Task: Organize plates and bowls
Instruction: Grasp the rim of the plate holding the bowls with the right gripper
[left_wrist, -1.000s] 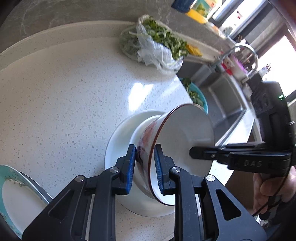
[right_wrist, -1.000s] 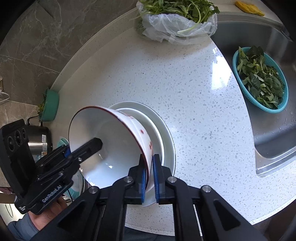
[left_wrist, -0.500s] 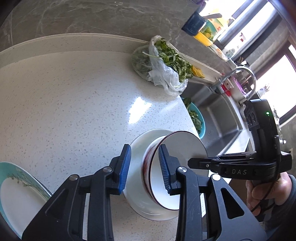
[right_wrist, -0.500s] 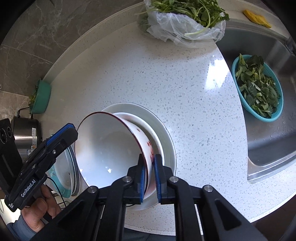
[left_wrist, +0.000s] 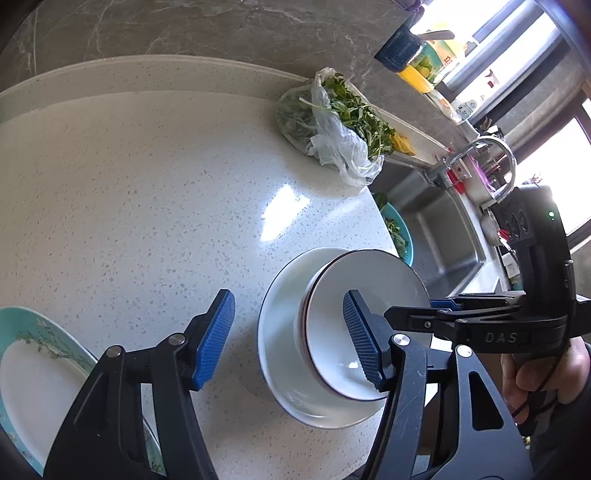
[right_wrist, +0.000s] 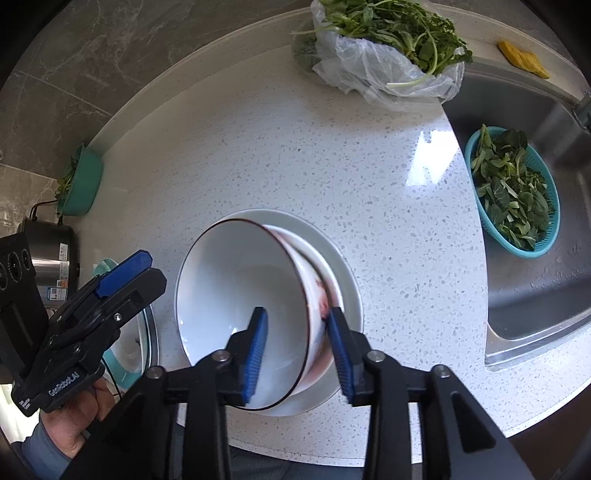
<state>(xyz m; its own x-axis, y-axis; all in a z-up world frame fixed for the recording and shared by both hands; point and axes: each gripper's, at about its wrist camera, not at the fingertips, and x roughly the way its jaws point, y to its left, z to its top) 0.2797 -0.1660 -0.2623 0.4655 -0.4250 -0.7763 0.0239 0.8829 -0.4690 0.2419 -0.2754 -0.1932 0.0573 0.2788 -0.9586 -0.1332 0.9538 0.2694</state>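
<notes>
Bowl (right_wrist: 240, 295), white with dark rim and red pattern outside, sits tilted on white plate (right_wrist: 343, 273), lower centre of right wrist view, on speckled desk (right_wrist: 295, 166). Right hand-held gripper (right_wrist: 297, 350) spread, pads straddling bowl rim, apparently not clamping. Left hand-held gripper (left_wrist: 288, 339) spread wide, empty. Teal-rimmed plate (left_wrist: 37, 369) lower left of left wrist view. Advice: draw fingers straight back, clear of rim, so bowl settles without sliding off plate.
</notes>
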